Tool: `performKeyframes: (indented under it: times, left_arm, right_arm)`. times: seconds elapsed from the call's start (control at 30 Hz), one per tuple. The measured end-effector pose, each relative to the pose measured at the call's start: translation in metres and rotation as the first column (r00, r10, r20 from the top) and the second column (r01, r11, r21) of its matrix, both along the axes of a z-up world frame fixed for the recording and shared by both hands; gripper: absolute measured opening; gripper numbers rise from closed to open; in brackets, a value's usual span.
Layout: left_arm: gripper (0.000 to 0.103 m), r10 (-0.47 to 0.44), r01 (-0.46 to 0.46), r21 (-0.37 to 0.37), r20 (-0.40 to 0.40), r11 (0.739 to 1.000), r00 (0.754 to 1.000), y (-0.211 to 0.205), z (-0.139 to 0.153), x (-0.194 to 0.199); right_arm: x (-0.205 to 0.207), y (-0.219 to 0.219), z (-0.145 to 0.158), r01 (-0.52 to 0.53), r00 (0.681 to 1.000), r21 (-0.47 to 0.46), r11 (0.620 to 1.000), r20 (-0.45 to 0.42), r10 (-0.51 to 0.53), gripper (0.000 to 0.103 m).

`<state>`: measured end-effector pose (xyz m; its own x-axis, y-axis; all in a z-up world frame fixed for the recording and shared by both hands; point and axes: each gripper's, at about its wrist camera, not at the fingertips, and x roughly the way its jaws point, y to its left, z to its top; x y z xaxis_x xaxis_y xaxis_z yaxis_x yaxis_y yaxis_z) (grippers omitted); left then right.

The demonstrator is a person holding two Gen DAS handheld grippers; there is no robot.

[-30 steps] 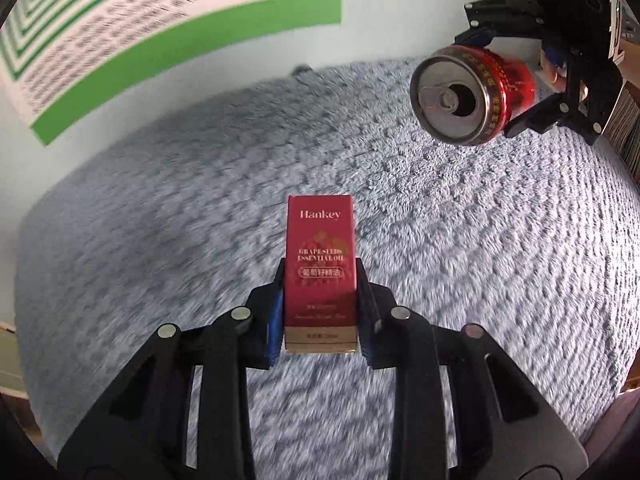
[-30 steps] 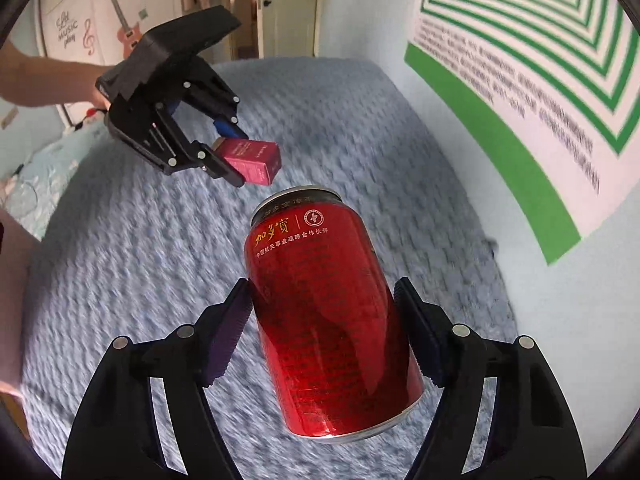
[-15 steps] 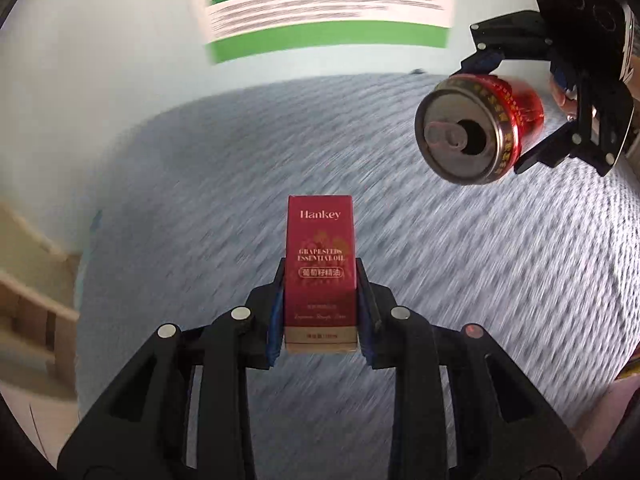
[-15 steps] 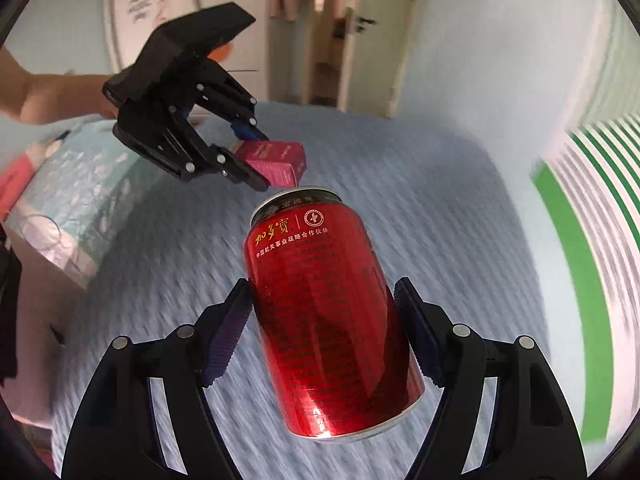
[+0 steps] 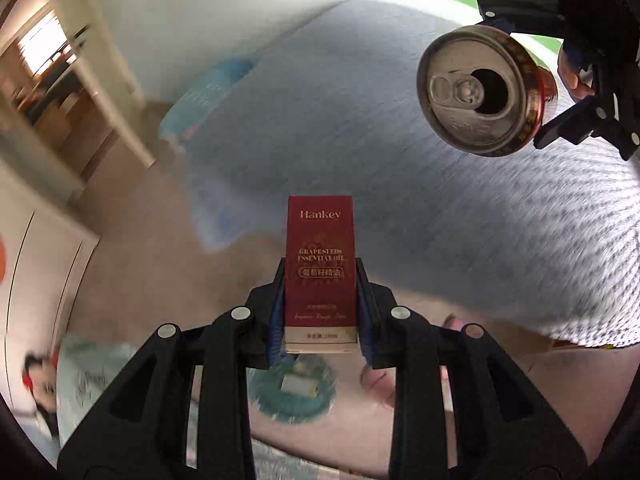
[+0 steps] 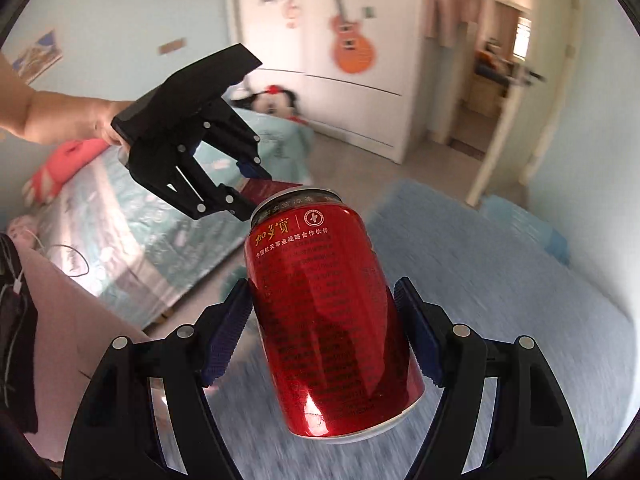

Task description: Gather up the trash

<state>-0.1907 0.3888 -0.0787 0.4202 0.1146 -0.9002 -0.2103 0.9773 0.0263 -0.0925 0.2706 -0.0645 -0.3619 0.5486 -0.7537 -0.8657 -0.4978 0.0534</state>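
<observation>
Here the left gripper (image 5: 320,312) is clamped on a small dark-red cardboard box (image 5: 321,264) printed with "Hankey" and "Grapeseeds Essential Oil". Its blue-padded fingers (image 5: 277,320) press the two narrow sides of the box's lower half, and the box stands upright between them, held in the air over the edge of a grey-blue knitted bedspread (image 5: 440,184) and the beige floor (image 5: 140,248) beside it. Below the box on the floor lies a round teal object (image 5: 292,396), too blurred to identify.

The right gripper (image 6: 324,328) grasps a shiny red aluminium drink can (image 6: 328,320) with gold Chinese lettering, its blue pads (image 6: 224,332) against the can's opposite sides. The can tilts slightly, its top pointing away from the camera. From the left wrist view the same can appears at the upper right with its silver lid, pull tab and open mouth facing the lens, carried above the bedspread.

From the right wrist view the left gripper, held by a person's bare hand (image 6: 100,128), sits just beyond the can's rim, with the red box mostly hidden behind it. Behind stand a second bed with a pale teal cover (image 6: 132,220), a white wardrobe (image 6: 352,80) bearing an orange guitar decal (image 6: 354,46), and an open doorway (image 6: 492,60).
</observation>
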Motion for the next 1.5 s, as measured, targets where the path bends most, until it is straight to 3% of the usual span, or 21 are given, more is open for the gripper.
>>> performKeyframes:
  times: [0.13, 0.3, 0.57, 0.7, 0.77, 0.8, 0.83, 0.97, 1.13, 1.5]
  left_arm:
    - [0.027, 0.118, -0.118, -0.009, -0.008, 0.993, 0.993, 0.039, -0.006, -0.062]
    - [0.027, 0.218, -0.219, -0.026, -0.029, 0.975, 0.975, 0.061, -0.025, -0.112]
    - [0.027, 0.359, -0.368, -0.139, -0.085, 0.919, 0.929, 0.066, -0.073, -0.157]
    - [0.028, 0.382, -0.395, -0.169, -0.104, 0.903, 0.918, 0.067, -0.088, -0.179]
    - [0.047, 0.383, -0.399, -0.181, -0.118, 0.899, 0.916, 0.067, -0.094, -0.189]
    - [0.074, 0.390, -0.409, -0.169, -0.133, 0.897, 0.911, 0.066, -0.099, -0.191]
    - [0.085, 0.405, -0.423, -0.135, -0.145, 0.896, 0.903, 0.068, -0.105, -0.196]
    - [0.085, 0.416, -0.439, -0.121, -0.176, 0.890, 0.892, 0.071, -0.112, -0.208]
    - [0.086, 0.428, -0.450, -0.110, -0.179, 0.886, 0.886, 0.077, -0.107, -0.220]
    - [0.090, 0.343, -0.347, -0.046, -0.086, 0.937, 0.935, 0.067, -0.063, -0.169]
  right_arm:
    - [-0.044, 0.046, -0.008, -0.094, 0.995, -0.013, 0.995, -0.024, 0.094, 0.073]
    - [-0.101, 0.094, -0.031, -0.189, 0.981, -0.060, 0.980, -0.045, 0.186, 0.073]
    - [-0.172, 0.135, -0.081, -0.288, 0.956, -0.166, 0.943, -0.106, 0.274, 0.073]
    - [-0.196, 0.148, -0.094, -0.314, 0.946, -0.199, 0.928, -0.148, 0.288, 0.074]
    - [-0.207, 0.155, -0.103, -0.327, 0.942, -0.222, 0.919, -0.159, 0.297, 0.075]
    - [-0.211, 0.158, -0.107, -0.331, 0.940, -0.238, 0.913, -0.162, 0.299, 0.076]
    - [-0.214, 0.161, -0.109, -0.329, 0.942, -0.249, 0.911, -0.160, 0.296, 0.080]
    - [-0.219, 0.168, -0.109, -0.304, 0.951, -0.235, 0.923, -0.128, 0.281, 0.086]
    - [-0.208, 0.165, -0.097, -0.280, 0.958, -0.212, 0.936, -0.121, 0.259, 0.086]
    - [-0.137, 0.118, -0.052, -0.041, 0.992, -0.144, 0.989, -0.126, 0.023, 0.088]
